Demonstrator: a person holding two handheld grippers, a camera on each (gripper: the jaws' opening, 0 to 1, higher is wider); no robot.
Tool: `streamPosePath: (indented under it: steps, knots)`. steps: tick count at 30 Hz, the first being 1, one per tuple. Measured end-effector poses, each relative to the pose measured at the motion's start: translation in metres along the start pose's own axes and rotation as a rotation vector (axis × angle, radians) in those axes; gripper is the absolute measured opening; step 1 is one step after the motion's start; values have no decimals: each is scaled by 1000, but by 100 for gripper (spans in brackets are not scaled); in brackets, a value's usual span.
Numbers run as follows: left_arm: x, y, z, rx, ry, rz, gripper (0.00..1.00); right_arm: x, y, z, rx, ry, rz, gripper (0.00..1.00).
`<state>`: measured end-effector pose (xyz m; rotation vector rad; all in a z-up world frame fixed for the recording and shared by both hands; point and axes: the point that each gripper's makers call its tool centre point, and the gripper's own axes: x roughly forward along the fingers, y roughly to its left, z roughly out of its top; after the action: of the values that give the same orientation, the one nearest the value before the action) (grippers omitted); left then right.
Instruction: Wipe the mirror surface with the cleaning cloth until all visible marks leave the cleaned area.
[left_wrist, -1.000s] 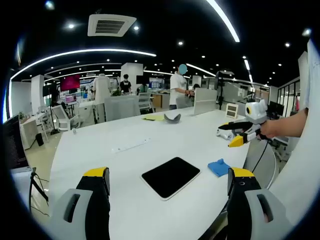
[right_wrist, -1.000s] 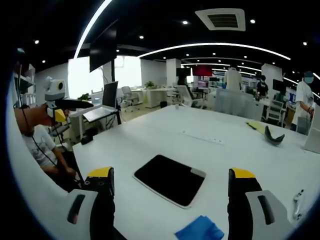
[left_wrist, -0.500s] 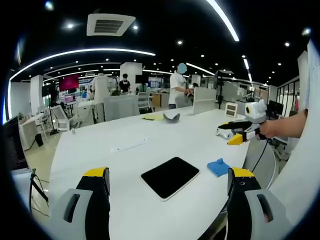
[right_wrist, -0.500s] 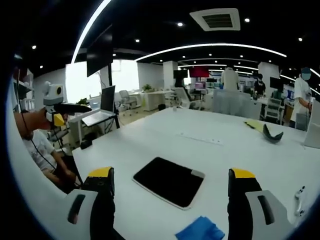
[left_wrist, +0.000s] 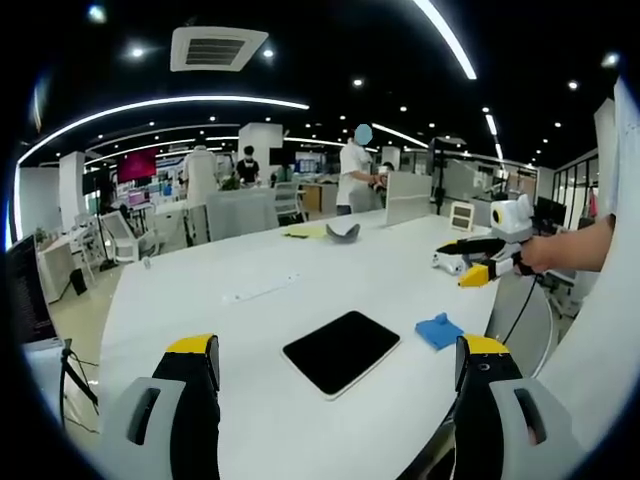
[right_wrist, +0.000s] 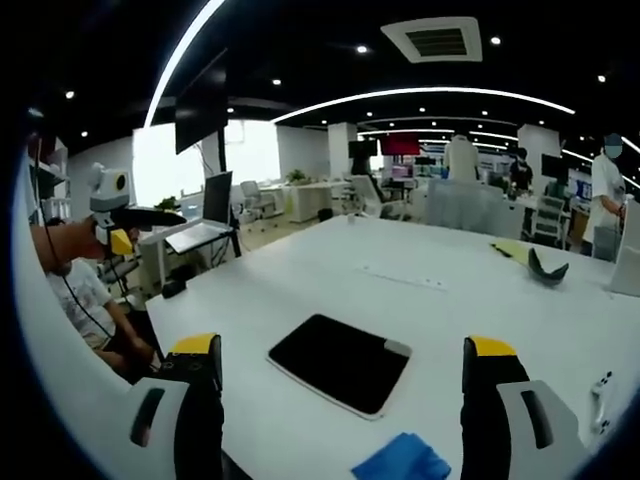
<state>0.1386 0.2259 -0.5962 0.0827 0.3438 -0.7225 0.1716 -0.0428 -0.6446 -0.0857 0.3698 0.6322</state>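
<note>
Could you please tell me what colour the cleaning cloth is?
The cleaning cloth is blue, seen best in the left gripper view.

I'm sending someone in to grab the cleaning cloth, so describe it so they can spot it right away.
Start at the big white table and find the dark, flat rectangular mirror lying near its closest edge. The cleaning cloth is the small crumpled blue rag lying flat on the tabletop beside that mirror, apart from it. It is the one bright blue thing there; the other bits on the table are white, yellow or grey.
</note>
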Motion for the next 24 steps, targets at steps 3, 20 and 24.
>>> streamPosePath:
  steps: [3, 20, 24]
  knots:
    - [0, 2, 1, -14, -10, 7, 99, 0, 1, 0, -6, -1, 3, 100]
    - [0, -3, -9, -20, 13, 4, 99, -5, -9, -4, 15, -18, -15, 100]
    - [1, -7, -9, -19, 14, -2, 99, -4, -10, -10, -10, -5, -21, 100]
